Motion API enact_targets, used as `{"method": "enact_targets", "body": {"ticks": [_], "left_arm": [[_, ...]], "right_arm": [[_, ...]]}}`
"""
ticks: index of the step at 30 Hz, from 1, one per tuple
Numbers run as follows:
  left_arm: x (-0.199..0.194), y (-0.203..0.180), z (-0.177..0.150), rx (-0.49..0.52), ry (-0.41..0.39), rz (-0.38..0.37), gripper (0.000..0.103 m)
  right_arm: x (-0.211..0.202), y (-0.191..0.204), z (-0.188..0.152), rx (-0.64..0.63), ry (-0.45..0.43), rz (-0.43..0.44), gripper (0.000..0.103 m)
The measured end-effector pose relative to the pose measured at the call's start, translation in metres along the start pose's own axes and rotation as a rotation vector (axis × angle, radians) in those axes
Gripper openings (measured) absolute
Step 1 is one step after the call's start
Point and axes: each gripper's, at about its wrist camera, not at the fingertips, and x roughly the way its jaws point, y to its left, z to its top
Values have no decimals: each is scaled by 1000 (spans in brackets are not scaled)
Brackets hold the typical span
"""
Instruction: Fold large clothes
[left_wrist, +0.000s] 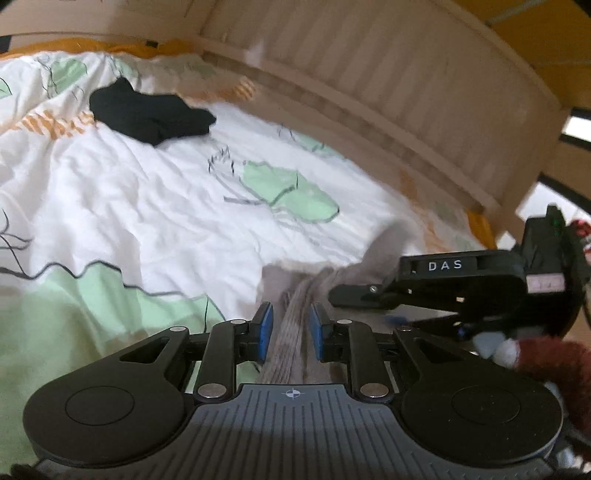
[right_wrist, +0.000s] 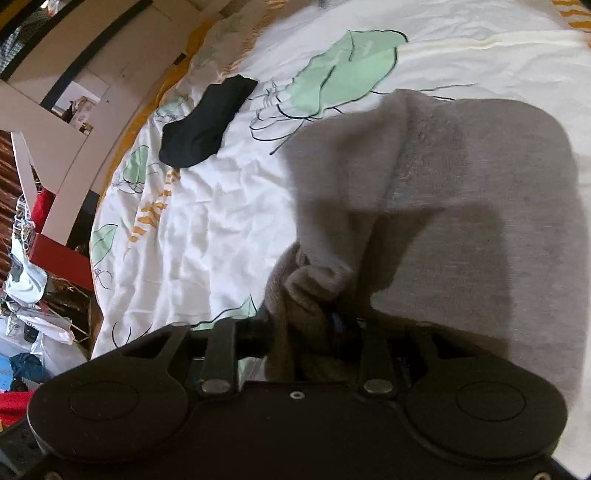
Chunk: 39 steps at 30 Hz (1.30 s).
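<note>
1. between the left gripper (left_wrist: 291, 317) jaws: one grey garment (right_wrist: 461, 206), its ribbed edge pinched nearly closed.
2. at the right gripper (right_wrist: 314, 321) jaws: bunched grey cloth hides them; grip unclear.
3. beyond the jaws, on the bed (left_wrist: 147, 192): one black garment (left_wrist: 151, 114).

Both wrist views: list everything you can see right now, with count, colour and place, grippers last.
grey garment: one, grey, spread on the duvet, bunched at both grippers.
black garment: one, black, crumpled on the duvet beyond the grey one.
duvet: one, white with green leaves and orange stripes, covering the bed.
bed frame: one, pale wood, along the duvet's far edge.
floor clutter: several, mixed colours, beside the bed.
left gripper: one, black with blue pads, clamped on ribbed grey fabric.
right gripper: one, black, fingers buried in grey fabric.
</note>
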Motion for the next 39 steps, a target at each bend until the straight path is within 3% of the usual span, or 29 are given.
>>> {"method": "enact_targets", "body": {"ticks": [4,8,11,15,21,24,25,27,32,33,36,39], "left_arm": [[-12,1,0,-2,-57,1,22],[-16,-1,-1,14,-50,-8,22],[-12,-7,-3,40,-14,-26,24],[0,-19,-10,91,90,-87,40],[24,-21,-23,108,220,-43,42],[31,-18,-25,79,262,-71,42],[34,-15,-26,64,279,-91,40],[38,-14,-27,39,289,-141,8],[22,-20,-16,96,176,-116,7],[21,-18,-13,90,170,-108,7],[26,-8,-10,62,199,-94,8],[35,-5,-16,68,250,-61,8]], "right_arm": [[-10,3,1,-6,-33,123,56],[-39,9,4,-58,-112,175,56],[-68,4,-1,-108,-167,145,57],[-99,-16,-16,-158,-236,30,57],[-114,-51,-40,-127,-263,-57,57],[-111,-61,-51,-124,-251,-74,57],[-109,-64,-54,-126,-255,-77,57],[-110,-66,-59,-144,-272,-88,57],[-127,-74,-68,-136,-354,-106,57],[-130,-75,-70,-145,-364,-116,54],[-135,-70,-78,-212,-367,-155,19],[-120,-56,-86,-317,-338,-191,18]]}}
